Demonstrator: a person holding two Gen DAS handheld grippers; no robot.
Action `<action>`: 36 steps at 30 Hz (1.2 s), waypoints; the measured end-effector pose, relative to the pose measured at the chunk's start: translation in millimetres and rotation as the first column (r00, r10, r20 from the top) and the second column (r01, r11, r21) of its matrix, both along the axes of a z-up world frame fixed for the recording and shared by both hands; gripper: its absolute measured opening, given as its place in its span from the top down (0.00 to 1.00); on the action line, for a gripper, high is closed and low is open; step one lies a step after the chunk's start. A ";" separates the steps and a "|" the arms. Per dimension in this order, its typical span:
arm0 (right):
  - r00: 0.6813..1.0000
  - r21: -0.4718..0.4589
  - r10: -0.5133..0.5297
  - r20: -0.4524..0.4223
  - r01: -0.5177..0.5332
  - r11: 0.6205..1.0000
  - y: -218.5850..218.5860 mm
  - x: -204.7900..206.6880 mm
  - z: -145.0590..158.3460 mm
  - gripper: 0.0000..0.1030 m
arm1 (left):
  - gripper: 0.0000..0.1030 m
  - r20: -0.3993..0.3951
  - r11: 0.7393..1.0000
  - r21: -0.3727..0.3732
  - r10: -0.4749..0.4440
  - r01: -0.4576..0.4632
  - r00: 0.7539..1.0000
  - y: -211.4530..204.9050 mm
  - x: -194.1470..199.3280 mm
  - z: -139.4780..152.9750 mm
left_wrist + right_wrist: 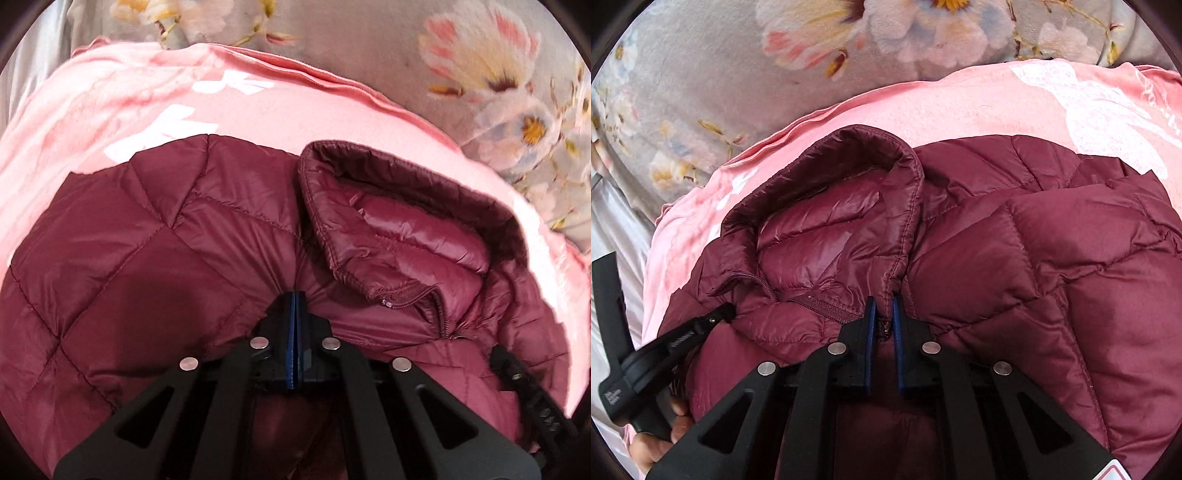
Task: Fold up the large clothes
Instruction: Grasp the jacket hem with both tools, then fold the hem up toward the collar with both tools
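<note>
Maroon quilted puffer jacket (147, 236) lies on pink printed blanket (258, 110), floral bedsheet (351, 48) beyond. L tongs (296, 295) & R tongs (884, 306) both pinch fabric beside collar (827, 206). I'd lift evenly, keep shoulders level.

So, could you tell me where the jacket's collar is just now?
The collar stands centre-left in the right wrist view, between both claws, upon the pink blanket.

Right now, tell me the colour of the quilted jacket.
Dark burgundy; the quilted jacket shows best in the right wrist view.
</note>
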State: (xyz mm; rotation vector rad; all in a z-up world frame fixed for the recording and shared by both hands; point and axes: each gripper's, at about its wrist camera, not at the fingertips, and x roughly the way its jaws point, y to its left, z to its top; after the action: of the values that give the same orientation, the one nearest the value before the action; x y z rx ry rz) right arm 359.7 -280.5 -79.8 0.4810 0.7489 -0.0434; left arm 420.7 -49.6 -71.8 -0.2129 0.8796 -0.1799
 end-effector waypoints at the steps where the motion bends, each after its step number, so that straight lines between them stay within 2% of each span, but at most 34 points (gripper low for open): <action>1: 1.000 0.003 0.001 0.003 -0.001 1.000 0.2 -0.7 -0.2 0.95 | 1.00 0.002 0.998 -0.056 -0.004 0.005 1.000 6.1 -2.2 2.5; 3: 1.000 0.015 0.002 0.010 -0.002 1.000 -0.1 -2.5 -0.6 0.95 | 0.92 0.007 0.975 -0.221 -0.012 0.013 1.000 24.3 -7.5 10.6; 4: 1.000 0.022 0.002 0.013 -0.002 1.000 -1.2 -3.2 -0.8 0.95 | 0.76 0.014 0.962 -0.273 -0.006 0.010 1.000 30.4 -9.3 16.5; 5: 1.000 0.027 0.002 0.016 -0.003 1.000 -2.0 -4.1 -0.7 0.95 | 0.54 0.022 0.954 -0.299 -0.001 0.008 1.000 32.1 -9.7 21.1; 6: 1.000 0.029 0.001 0.018 -0.001 1.000 -0.2 -2.5 -0.5 0.94 | 0.45 0.030 0.950 -0.314 0.006 0.003 1.000 30.9 -8.6 25.8; 7: 1.000 0.029 0.001 0.020 -0.002 1.000 -0.1 -2.6 -0.3 0.94 | 0.41 0.030 0.948 -0.319 0.008 0.002 1.000 27.8 -5.5 29.2; 9: 1.000 0.036 0.002 0.026 -0.003 0.999 -0.3 -3.0 -0.9 0.94 | 0.41 -0.006 0.948 -0.319 -0.025 0.021 1.000 13.3 7.8 27.7; 10: 1.000 0.043 0.002 0.030 -0.003 0.999 -1.1 -3.7 -1.3 0.94 | 0.47 -0.030 0.952 -0.307 -0.029 0.019 0.999 6.9 13.9 23.6; 11: 0.999 0.048 0.002 0.034 -0.003 0.999 -1.5 -4.4 -1.4 0.94 | 0.67 -0.056 0.957 -0.291 -0.031 0.013 0.998 1.3 18.6 17.8; 13: 0.998 0.062 -0.003 0.060 -0.001 0.998 -3.3 -8.8 -0.4 0.93 | 0.88 -0.104 0.964 -0.268 -0.034 0.005 0.994 -4.7 21.1 7.5; 16: 0.992 0.063 -0.003 0.124 -0.005 0.998 -3.8 -18.9 5.0 0.93 | 0.92 -0.071 0.974 -0.228 -0.010 -0.007 0.997 1.8 10.1 6.8; 17: 0.992 0.055 -0.001 0.123 -0.006 0.998 -2.1 -19.2 5.6 0.93 | 0.92 -0.051 0.977 -0.211 -0.012 0.001 0.999 4.4 4.1 8.5; 19: 0.998 0.023 -0.001 0.062 -0.001 1.000 2.1 -12.8 1.7 0.93 | 0.92 -0.041 0.982 -0.186 -0.018 0.010 0.999 7.7 -0.6 7.5; 21: 1.000 -0.019 -0.003 0.012 0.003 1.000 7.1 -5.8 -0.5 0.94 | 0.92 -0.038 0.991 -0.132 -0.032 0.027 0.999 5.0 -1.5 0.6; 24: 1.000 -0.081 -0.002 -0.013 0.001 0.997 13.3 -3.0 1.2 0.95 | 0.91 -0.011 0.999 -0.035 -0.035 0.034 0.999 -7.2 -3.5 -1.0; 26: 1.000 -0.067 0.016 -0.003 -0.017 0.998 10.2 -9.5 5.0 0.89 | 0.90 -0.010 0.999 -0.016 -0.039 0.039 0.999 -8.5 -4.4 2.7; 28: 1.000 -0.041 0.018 0.020 -0.018 0.999 2.9 -21.0 10.2 0.80 | 0.88 0.013 0.997 -0.046 -0.055 0.056 0.998 -2.9 -8.8 13.4; 30: 0.998 -0.010 0.000 0.067 0.000 1.000 -7.6 -30.6 21.0 0.75 | 0.84 0.057 0.996 -0.065 -0.059 0.063 0.997 7.2 -13.8 29.9; 31: 0.996 0.015 -0.015 0.089 0.014 1.000 -14.3 -31.4 27.8 0.74 | 0.77 0.080 0.996 -0.072 -0.054 0.059 0.995 11.0 -14.4 38.0; 32: 0.993 0.048 -0.028 0.111 0.023 0.999 -20.8 -29.0 34.5 0.74 | 0.63 0.102 0.995 -0.082 -0.041 0.050 0.994 14.2 -13.1 47.9; 34: 0.989 0.093 -0.051 0.140 0.038 0.995 -29.1 -18.1 44.6 0.74 | 0.47 0.136 0.992 -0.122 0.001 0.016 0.991 19.0 -4.6 67.4; 36: 0.981 0.121 -0.080 0.175 0.060 0.991 -35.4 -3.5 54.8 0.74 | 0.47 0.142 0.989 -0.147 0.038 -0.017 0.989 17.5 10.1 78.4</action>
State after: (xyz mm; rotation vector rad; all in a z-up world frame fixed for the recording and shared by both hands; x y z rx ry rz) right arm 356.2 -315.8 -25.0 0.6132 0.5592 -0.0221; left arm 430.7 -32.1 6.6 -0.3436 0.7194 -0.2311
